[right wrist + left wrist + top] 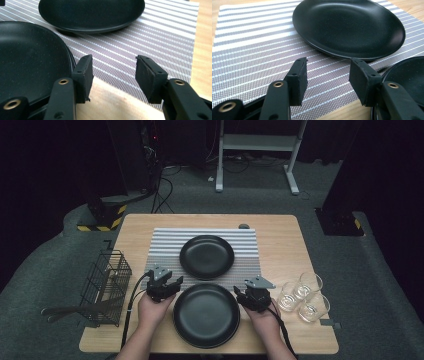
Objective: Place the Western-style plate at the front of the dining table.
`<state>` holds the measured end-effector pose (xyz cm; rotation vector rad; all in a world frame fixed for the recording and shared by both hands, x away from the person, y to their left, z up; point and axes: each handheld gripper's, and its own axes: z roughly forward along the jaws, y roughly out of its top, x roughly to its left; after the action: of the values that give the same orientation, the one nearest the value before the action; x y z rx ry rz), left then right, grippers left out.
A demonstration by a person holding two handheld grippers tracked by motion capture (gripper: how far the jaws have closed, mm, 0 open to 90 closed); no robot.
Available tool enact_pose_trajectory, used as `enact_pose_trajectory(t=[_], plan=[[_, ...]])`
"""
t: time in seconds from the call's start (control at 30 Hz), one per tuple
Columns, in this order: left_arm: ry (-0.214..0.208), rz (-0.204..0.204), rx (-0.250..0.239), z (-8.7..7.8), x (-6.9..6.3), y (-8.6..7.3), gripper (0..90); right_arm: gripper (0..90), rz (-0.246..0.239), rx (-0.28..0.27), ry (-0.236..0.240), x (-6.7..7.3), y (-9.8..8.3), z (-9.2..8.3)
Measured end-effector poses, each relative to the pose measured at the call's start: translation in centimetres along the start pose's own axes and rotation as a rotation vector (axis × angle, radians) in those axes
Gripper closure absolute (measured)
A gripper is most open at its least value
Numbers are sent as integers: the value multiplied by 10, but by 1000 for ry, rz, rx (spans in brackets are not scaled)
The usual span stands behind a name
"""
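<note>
Two black plates lie on the wooden table [290, 240]. The far plate [206, 256] [349, 27] [92, 12] rests on a grey striped placemat [165, 245] [249, 50] [162, 32]. The larger near plate [206, 314] [409, 77] [30, 60] sits at the front edge, overlapping the mat's near border. My left gripper [164, 284] [328, 67] hovers at that plate's left rim, open, with only mat between its pads. At the plate's right rim my right gripper [251, 292] [113, 63] is open too, over the mat's edge and bare wood.
A black wire basket [106, 285] stands at the table's left edge, with long utensil handles sticking out to the left. Three clear glasses [305, 297] cluster at the right front, close to my right hand. Dark floor and a white desk frame [257, 150] lie beyond.
</note>
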<state>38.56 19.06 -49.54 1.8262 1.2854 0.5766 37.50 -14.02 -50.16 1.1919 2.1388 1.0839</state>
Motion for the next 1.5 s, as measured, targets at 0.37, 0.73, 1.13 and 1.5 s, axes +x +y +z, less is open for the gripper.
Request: enact_pose_trajectory(t=[0.37, 0.73, 1.13, 1.5], plan=[[-10, 0, -45, -14, 1, -3, 493, 473, -10, 26, -27, -9, -27, -6], [-21, 29, -108, -34, 2, -5, 520, 465, -7, 84, -30, -13, -34, -7], [-36, 53, -151, -38, -6, -6, 473, 460, 14, 114, -21, -14, -34, -6], [-72, 73, -178, -44, -7, 0, 453, 463, 20, 114, -24, -14, -34, -6]])
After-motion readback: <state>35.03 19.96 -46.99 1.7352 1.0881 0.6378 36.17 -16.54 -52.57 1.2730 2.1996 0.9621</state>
